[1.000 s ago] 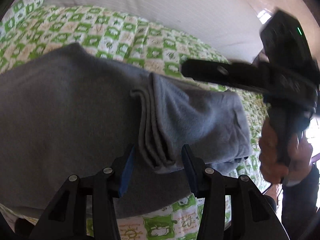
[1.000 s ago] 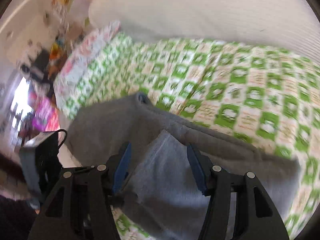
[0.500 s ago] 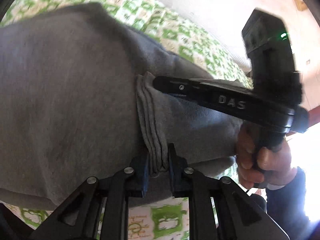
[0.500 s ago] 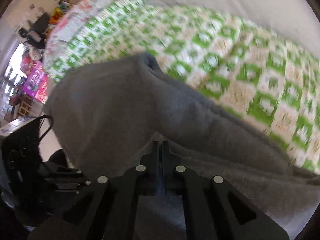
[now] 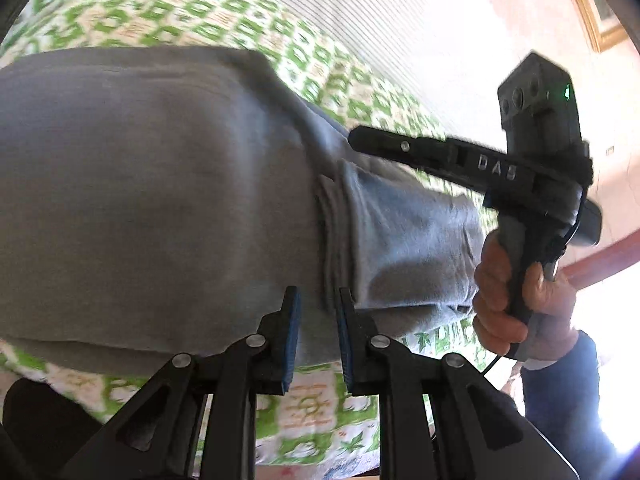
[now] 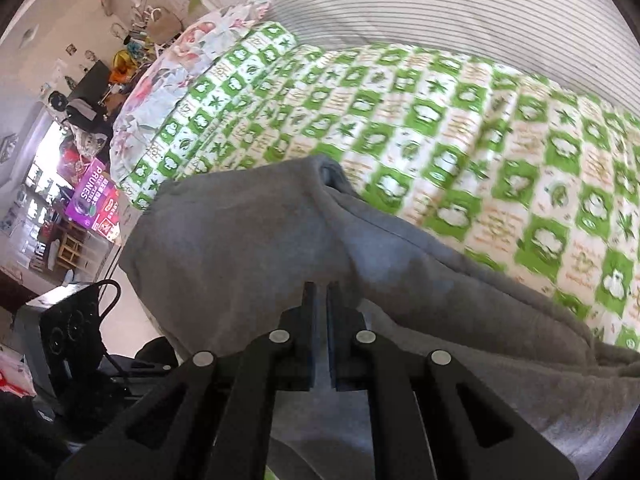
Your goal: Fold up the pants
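Note:
Grey pants lie folded over on a green-checked bedspread. The stacked hems of the legs run down into my left gripper; its jaws are opening slightly, with that hem edge still pinched between the blue pads. My right gripper is shut on a fold of the pants, and the cloth rises in a ridge from its tips. In the left wrist view the right gripper appears side-on over the pant legs, held by a hand.
A white striped cover lies along the far side of the bedspread. A floral pillow sits at the far left corner. The bed's edge drops off at left to a cluttered room with a purple box.
Both grippers went from open around the pants to closed on the cloth. Both hands then slid sideways, and the gripped fabric has bunched up and shifted over the bedspread.

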The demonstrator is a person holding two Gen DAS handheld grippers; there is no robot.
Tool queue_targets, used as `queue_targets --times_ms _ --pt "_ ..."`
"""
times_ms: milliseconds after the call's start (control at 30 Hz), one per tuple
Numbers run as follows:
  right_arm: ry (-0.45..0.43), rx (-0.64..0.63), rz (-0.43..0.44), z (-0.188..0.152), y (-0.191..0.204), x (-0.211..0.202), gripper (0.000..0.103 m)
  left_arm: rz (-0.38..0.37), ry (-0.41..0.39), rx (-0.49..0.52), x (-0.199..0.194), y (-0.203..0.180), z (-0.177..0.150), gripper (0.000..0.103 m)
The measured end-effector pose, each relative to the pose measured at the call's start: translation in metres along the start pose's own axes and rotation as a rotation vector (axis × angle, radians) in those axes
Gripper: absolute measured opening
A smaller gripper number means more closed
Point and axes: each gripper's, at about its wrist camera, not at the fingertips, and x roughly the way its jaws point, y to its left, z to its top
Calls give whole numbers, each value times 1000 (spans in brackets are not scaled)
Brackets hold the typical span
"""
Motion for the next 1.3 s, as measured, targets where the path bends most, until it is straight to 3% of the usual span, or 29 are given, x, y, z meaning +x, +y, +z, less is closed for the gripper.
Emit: queue_targets --times_ms 200,267,333,433,500,567,600,667,700,867,967,1033,1133,1300 --pt "-3 -6 -43 19 19 20 12 35 -36 17 -29 19 -4 20" --pt "-3 -1 -74 31 20 30 25 55 -27 52 -31 22 -8 23" --pt "-10 -11 -113 42 25 40 49 75 -19 76 -30 25 -8 23" --pt "-35 -37 -133 56 35 54 49 101 27 54 -20 36 -9 23" --pt "-33 -51 -185 64 38 70 49 132 99 1 -9 53 -13 23" --pt "10 -47 -248 70 34 87 42 91 121 -49 -7 67 -18 23" --pt "28 -32 -296 72 28 95 28 67 124 -71 -10 73 -20 23" --pt "40 18 -294 73 16 101 28 61 133 -89 -13 79 -22 14" --pt "36 50 -273 74 12 101 28 57 130 -99 -17 82 -23 14" --pt "-17 50 -195 76 29 81 29 57 32 -94 -48 83 -25 20" --pt "-44 -2 -165 81 52 73 37 64 -58 -117 -77 88 -26 23" --pt "-51 -35 -129 84 71 71 44 62 -120 -160 -98 98 -28 29" --pt "-36 -94 -72 89 101 78 46 76 -208 -239 -123 119 -29 41" --pt "7 -162 -16 91 140 96 47 89 -271 -356 -146 154 -37 42"
